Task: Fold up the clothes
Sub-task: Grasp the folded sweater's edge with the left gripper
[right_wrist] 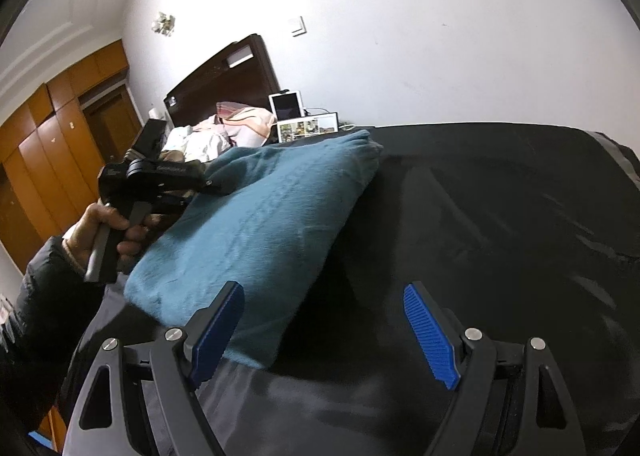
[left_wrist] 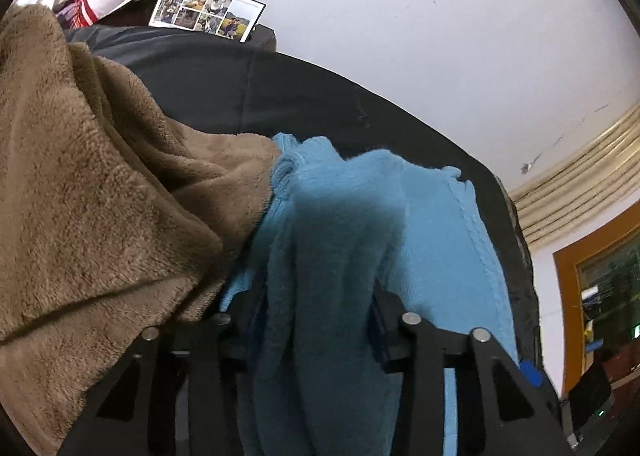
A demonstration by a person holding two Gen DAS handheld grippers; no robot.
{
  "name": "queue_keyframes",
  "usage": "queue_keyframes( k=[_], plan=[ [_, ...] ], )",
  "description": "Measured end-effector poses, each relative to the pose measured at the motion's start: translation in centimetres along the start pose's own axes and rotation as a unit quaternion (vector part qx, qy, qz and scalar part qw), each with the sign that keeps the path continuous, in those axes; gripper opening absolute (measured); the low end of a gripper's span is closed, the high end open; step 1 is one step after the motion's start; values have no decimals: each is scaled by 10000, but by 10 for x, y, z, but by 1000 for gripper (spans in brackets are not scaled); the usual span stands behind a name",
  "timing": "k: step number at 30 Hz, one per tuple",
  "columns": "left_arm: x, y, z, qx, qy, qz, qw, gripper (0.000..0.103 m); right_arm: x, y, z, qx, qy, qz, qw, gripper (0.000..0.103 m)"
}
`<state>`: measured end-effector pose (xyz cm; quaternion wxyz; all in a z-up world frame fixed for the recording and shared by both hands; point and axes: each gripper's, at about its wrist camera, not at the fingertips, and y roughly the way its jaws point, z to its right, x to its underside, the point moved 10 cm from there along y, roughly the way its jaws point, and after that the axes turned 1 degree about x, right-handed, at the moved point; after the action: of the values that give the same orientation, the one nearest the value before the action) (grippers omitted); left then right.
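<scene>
A blue fleece garment (left_wrist: 340,248) lies bunched on a black cloth surface (left_wrist: 248,84). My left gripper (left_wrist: 316,316) has the blue fleece bunched between its jaws, and the fabric hides the fingertips. In the right wrist view the same blue garment (right_wrist: 256,224) lies as a folded pile, with the left gripper (right_wrist: 160,176) and the hand holding it at the pile's left edge. My right gripper (right_wrist: 324,332) is open and empty, low over the black surface (right_wrist: 500,216), its left blue pad (right_wrist: 218,332) beside the pile's near corner.
A brown fleece garment (left_wrist: 92,184) lies heaped at the left, touching the blue one. Behind are a tablet (right_wrist: 286,106), a photo sheet (right_wrist: 308,126), pink bedding (right_wrist: 240,122), a dark headboard (right_wrist: 224,76) and wooden wardrobes (right_wrist: 52,136). A white wall stands behind.
</scene>
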<state>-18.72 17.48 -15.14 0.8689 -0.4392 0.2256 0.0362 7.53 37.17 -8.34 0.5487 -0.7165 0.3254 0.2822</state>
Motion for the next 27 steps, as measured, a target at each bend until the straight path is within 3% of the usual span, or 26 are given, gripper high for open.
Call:
queue_keyframes(
  k=[6, 11, 14, 18, 27],
  plan=[
    [-2, -4, -4, 314, -174, -56, 9993, 43, -28, 4, -16, 25, -431, 117, 9990, 84],
    [-6, -4, -4, 344, -129, -76, 9993, 43, -50, 24, -69, -263, -1142, 124, 9930, 84],
    [-7, -3, -4, 403, -113, -101, 9991, 43, -44, 41, -113, -361, -1693, 21, 9849, 84],
    [-10, -1, -3, 478, -49, -115, 9988, 43, -21, 73, -153, -68, -2423, -274, 9698, 84],
    [-14, 1, 2, 410, 206, -94, 9989, 47, -2, 118, -188, -117, -2559, -611, 9647, 84]
  ],
)
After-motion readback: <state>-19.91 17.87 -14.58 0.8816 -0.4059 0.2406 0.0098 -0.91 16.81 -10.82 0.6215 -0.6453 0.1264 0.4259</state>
